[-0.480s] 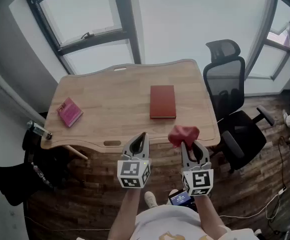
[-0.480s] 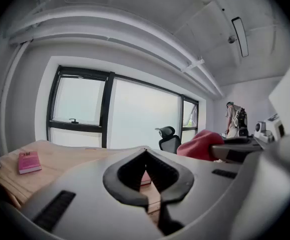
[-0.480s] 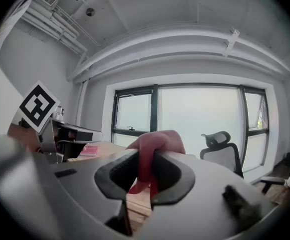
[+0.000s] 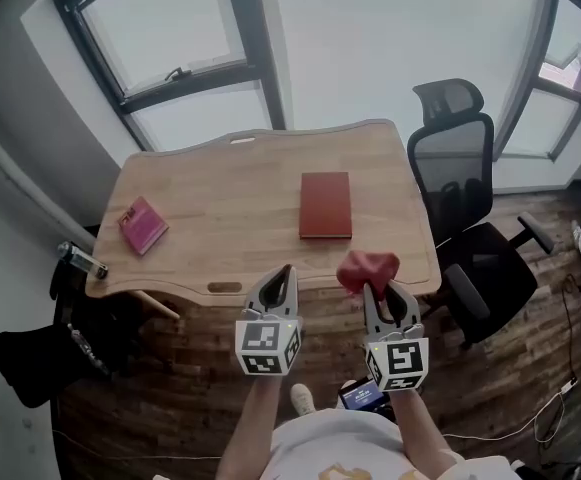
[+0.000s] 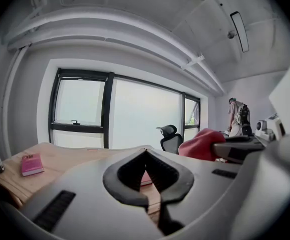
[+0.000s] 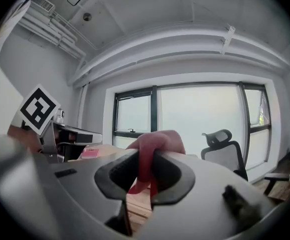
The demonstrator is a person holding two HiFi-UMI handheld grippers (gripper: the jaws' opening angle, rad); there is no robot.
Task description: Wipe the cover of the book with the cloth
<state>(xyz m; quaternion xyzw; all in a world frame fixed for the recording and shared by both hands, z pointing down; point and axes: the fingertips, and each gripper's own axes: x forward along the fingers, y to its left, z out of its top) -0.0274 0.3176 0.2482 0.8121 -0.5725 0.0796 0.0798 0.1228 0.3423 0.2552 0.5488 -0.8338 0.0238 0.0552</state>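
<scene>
At the far left, at about 9 o'clock from us, a thin clear bottle [image 4: 78, 260] stands by the left corner of the light wooden surface [image 4: 230, 183]. A small pink book [image 4: 142, 225] lies on the surface near that corner. It is at 10 o'clock from our left tongs [image 4: 286, 271].

We hold the left tongs over the floor, just in front of the near edge of the surface. In the left gripper view, the left tongs [image 5: 145, 153] have their tips pressed together, and nothing is between them.

The flat dark red book [image 4: 326, 204] lies on the surface, a little right of the middle. Its cover faces up. It is between 11 and 12 o'clock from our right tongs [image 4: 370, 290] and well apart from both tongs.

The right tongs are pinching the soft red cloth [image 4: 368, 268]. The cloth bunches up in a lump over the tips. In the right gripper view, a fold of the red cloth [image 6: 157, 141] sits between the two sides of the right tongs [image 6: 147, 165]. The cloth is up in the air near the front edge of the surface, and it is not touching the book.

A black office chair [image 4: 458, 158] stands at 2 o'clock, just beside the right end of the surface. A big window [image 4: 180, 58] is behind the surface at 12 o'clock.
</scene>
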